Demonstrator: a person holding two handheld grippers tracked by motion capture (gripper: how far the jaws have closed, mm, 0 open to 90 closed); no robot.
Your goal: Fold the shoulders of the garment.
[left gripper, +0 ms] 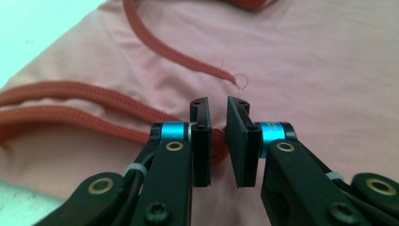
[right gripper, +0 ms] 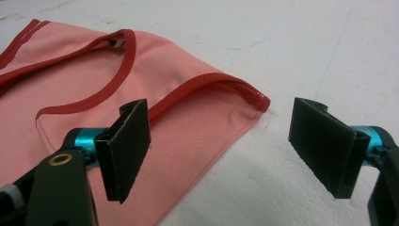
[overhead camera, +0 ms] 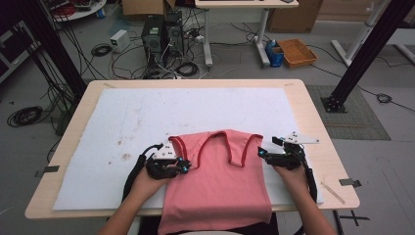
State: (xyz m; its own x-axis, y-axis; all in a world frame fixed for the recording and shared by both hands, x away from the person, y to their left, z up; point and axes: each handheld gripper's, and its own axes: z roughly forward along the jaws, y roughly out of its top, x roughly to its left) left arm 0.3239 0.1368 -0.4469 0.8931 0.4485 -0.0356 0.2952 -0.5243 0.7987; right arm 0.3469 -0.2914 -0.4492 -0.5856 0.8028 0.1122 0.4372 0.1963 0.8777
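Observation:
A pink sleeveless top [overhead camera: 215, 171] with red trim lies flat on the white mat, its hem hanging over the near table edge. My left gripper [overhead camera: 185, 165] rests at the top's left armhole. In the left gripper view, the left gripper [left gripper: 218, 106] has its jaws drawn close, with the red trim [left gripper: 217, 148] caught between them. My right gripper [overhead camera: 262, 152] sits at the top's right shoulder. There the right gripper [right gripper: 221, 122] stands wide open, and the shoulder corner [right gripper: 261, 101] lies on the mat between and just beyond its jaws, untouched.
A white mat [overhead camera: 147, 112] covers most of the wooden table [overhead camera: 313, 122], with some brown stains at its left. Beyond the table are computer towers, tangled cables, an orange tray [overhead camera: 296, 51] and black frame posts on the floor.

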